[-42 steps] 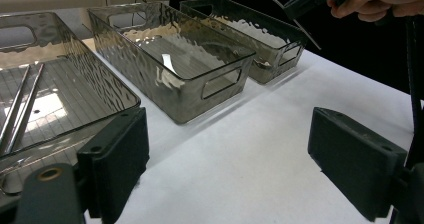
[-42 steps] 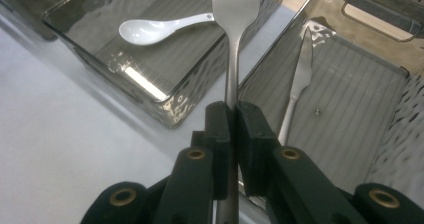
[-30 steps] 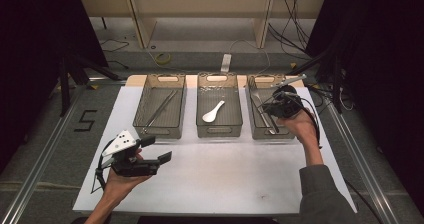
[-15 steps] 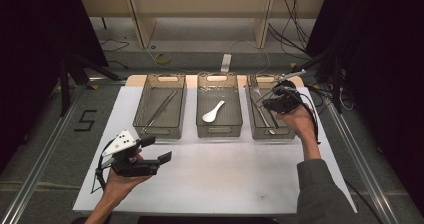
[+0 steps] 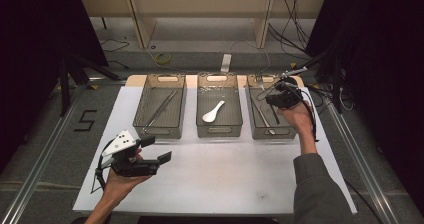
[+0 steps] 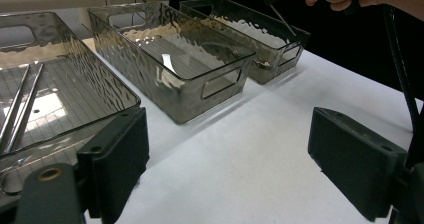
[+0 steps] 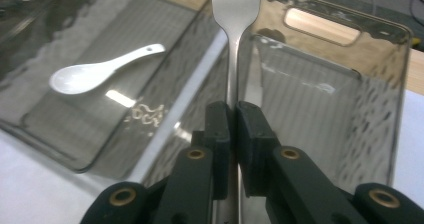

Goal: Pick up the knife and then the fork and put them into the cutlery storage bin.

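Jaws of right gripper (image 7: 231,116) clamped on fork (image 7: 235,14), above right bin's rim (image 7: 350,21)

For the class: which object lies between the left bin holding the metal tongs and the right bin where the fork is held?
The middle bin, holding a white spoon, seen in the high view.

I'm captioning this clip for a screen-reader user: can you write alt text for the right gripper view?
The right gripper has its two black fingers shut on the handle of a metal fork, which points up and away above a clear grey bin. In the neighbouring bin on the left lies a white spoon.
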The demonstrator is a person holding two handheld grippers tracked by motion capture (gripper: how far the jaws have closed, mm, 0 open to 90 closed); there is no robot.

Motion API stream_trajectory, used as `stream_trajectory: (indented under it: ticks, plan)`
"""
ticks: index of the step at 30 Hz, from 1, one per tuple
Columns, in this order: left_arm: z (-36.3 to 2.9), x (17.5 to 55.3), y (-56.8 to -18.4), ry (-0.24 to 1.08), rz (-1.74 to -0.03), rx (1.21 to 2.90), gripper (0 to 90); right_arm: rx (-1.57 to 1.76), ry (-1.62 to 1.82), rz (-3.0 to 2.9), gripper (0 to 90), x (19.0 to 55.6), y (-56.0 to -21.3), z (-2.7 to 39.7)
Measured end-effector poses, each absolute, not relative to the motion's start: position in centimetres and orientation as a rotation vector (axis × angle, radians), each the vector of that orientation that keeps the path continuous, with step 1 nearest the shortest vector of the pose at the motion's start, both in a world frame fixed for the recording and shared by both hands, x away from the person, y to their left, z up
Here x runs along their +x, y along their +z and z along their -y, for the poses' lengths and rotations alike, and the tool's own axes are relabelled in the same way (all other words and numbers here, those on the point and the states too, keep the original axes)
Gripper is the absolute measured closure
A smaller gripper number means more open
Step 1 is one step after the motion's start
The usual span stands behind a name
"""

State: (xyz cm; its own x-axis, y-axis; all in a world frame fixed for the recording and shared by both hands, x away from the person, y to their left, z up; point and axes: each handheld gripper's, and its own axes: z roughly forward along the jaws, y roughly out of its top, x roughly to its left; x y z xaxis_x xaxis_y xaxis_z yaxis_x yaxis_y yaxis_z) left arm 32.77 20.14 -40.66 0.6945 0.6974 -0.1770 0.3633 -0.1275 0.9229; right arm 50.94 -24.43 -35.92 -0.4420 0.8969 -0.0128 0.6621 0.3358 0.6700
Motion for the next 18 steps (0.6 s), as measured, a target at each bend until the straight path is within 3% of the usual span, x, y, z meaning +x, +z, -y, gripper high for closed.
stream_trajectory:
  ticks: [18]
  plan:
    - [-20.1, 32.7, -40.7, 0.355, -0.854, 1.734, 16.1, 1.445, 0.843, -2.165, 84.6, 51.6, -37.6, 25.1]
